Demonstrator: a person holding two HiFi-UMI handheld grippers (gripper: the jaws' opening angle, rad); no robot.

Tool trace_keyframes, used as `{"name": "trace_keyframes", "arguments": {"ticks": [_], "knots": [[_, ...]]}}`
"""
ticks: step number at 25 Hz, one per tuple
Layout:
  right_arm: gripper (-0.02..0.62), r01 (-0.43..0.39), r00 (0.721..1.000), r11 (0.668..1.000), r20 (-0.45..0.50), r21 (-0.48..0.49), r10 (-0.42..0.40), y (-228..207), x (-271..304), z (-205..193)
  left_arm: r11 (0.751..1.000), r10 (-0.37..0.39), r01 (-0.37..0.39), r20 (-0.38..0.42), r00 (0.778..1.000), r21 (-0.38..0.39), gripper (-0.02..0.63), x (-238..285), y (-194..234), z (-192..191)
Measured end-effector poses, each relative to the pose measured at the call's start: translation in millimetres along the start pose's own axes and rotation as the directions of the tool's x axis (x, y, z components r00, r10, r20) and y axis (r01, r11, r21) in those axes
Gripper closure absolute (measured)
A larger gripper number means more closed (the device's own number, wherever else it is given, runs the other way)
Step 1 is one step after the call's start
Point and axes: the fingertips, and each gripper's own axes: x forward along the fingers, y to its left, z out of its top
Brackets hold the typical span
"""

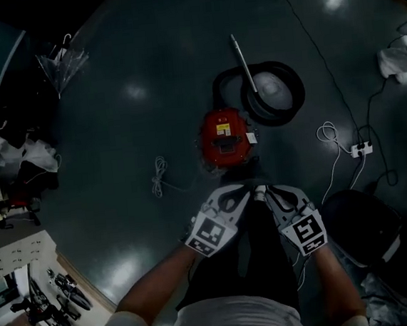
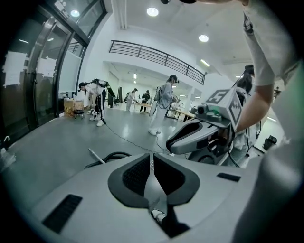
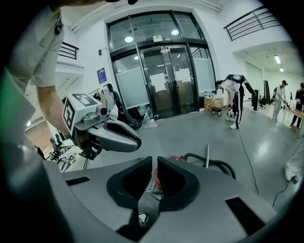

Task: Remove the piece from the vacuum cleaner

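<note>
The red vacuum cleaner (image 1: 224, 136) stands on the dark floor just ahead of me. Its black hose (image 1: 275, 91) lies coiled behind it, with a metal wand (image 1: 244, 63) across the coil. My left gripper (image 1: 246, 189) and right gripper (image 1: 262, 191) are held side by side in the air above the floor, just short of the vacuum, tips almost touching. Both are shut with nothing between the jaws. In the right gripper view the shut right gripper (image 3: 154, 163) points at the vacuum cleaner (image 3: 176, 159), with the hose (image 3: 211, 166) beyond. The left gripper (image 2: 152, 159) looks over the hose (image 2: 111, 156).
A white cable (image 1: 160, 176) lies left of the vacuum. A power strip (image 1: 362, 149) with cords lies at the right, and a dark chair (image 1: 367, 225) stands by my right arm. A folded umbrella (image 1: 61, 65) and clutter line the left. Several people stand far off (image 2: 164, 102).
</note>
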Motion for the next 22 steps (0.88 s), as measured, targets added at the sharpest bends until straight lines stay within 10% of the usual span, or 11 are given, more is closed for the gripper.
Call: {"name": "trace_keyframes", "arguments": {"ticks": [12,22], "knots": [[0.551,-0.136,0.942,0.978,-0.326,-0.158,0.078,-43,136,-200,0.99,-0.07,0.111,-0.372,0.926,0.089,0.512,118,38,-234],[0.459,-0.342,0.833,0.852,-0.548,-0.395,0.08,-45,208,-306,0.965,-0.058,0.19,-0.56,0.827,0.18,0.5,163,48,-347]]}}
